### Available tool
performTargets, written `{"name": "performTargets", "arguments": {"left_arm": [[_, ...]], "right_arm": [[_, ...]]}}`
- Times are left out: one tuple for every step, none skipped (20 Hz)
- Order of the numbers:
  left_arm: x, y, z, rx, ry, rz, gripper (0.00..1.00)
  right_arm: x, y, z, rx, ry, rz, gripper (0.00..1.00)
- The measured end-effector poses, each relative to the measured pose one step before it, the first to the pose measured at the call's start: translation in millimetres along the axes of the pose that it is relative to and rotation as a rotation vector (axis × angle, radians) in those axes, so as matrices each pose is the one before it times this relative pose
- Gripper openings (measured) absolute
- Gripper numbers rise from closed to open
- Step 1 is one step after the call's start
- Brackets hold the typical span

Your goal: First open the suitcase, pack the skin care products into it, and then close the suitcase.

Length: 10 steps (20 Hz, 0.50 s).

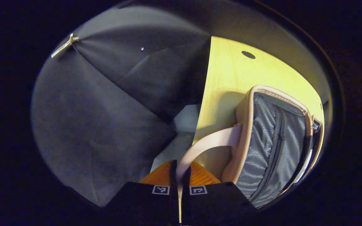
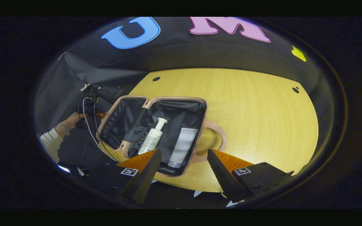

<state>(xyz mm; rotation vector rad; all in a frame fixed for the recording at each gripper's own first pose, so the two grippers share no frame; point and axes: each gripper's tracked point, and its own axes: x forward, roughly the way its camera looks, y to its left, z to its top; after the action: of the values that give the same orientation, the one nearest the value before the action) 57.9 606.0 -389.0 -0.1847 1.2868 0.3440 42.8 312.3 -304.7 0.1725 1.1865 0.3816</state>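
The pink suitcase [image 2: 200,103] lies open on the wooden table [image 2: 256,119], its dark lining showing. In its right half lie a white pump bottle [image 2: 152,138] and a white tube [image 2: 182,146]. My right gripper [image 2: 184,155] hovers open just in front of that half, holding nothing. In the left gripper view my left gripper [image 1: 180,166] is shut on the lid's pink handle [image 1: 209,142], beside the lid's grey lining [image 1: 262,147]. From the right gripper view, a hand [image 2: 72,121] holds that gripper at the lid's left edge.
Black cloth [image 1: 99,119] walls the booth beyond the table's left edge. The table has small dark holes [image 2: 295,90] near its far corners. A second pink handle [image 2: 220,138] sticks out from the suitcase's right half. Cables [image 2: 88,125] hang near the hand.
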Motion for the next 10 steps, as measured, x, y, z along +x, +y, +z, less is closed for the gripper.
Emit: {"name": "performTargets", "arguments": {"left_arm": [[-9.35, 0.63, 2.17, 0.01126, -0.01025, -0.00215, 0.08], [-8.42, 1.27, 3.47, 0.00901, -0.01282, 0.00617, 0.08], [-3.57, -3.46, 1.19, -0.00105, -0.01217, -0.00494, 0.07], [-7.37, -1.31, 4.19, -0.00403, -0.02462, -0.00585, 0.07], [-6.38, -0.22, 1.36, 0.00182, -0.0181, -0.00624, 0.07], [-8.69, -1.51, 5.31, 0.01075, -0.03448, -0.00473, 0.07], [-8.05, -1.62, 2.25, 0.01631, -0.02499, -0.00379, 0.08], [-8.6, -3.21, 4.12, 0.01918, -0.03212, -0.00566, 0.07], [-6.18, -5.29, 0.17, 0.01786, -0.02695, -0.0067, 0.07], [-6.25, -4.94, 1.07, 0.01496, -0.02596, -0.00893, 0.07]], "right_arm": [[-3.32, -1.61, -0.51, 0.00308, -0.013, -0.00519, 0.93], [-3.72, -1.78, -0.94, 0.00707, -0.0088, 0.00138, 0.93], [-3.4, -1.8, -0.56, 0.00433, -0.0091, 0.00295, 0.93], [-2.62, -2.24, 0.73, 0.00097, -0.01306, 0.00105, 0.93], [-2.55, -3.18, 0.47, -0.0025, -0.01085, -0.00251, 0.93], [-3.18, -2.99, 0.81, -0.00111, -0.01201, -0.00057, 0.94], [-3.53, -1.67, 0.63, 0.00198, -0.01087, 0.00322, 0.94], [-4.06, -1.07, 1.3, 0.00366, -0.01293, 0.00697, 0.93], [-3.5, -0.48, 1.4, 0.00352, -0.01385, 0.00671, 0.93], [-4.39, -2.42, 1.63, 0.00287, -0.00918, 0.00417, 0.93]]}}
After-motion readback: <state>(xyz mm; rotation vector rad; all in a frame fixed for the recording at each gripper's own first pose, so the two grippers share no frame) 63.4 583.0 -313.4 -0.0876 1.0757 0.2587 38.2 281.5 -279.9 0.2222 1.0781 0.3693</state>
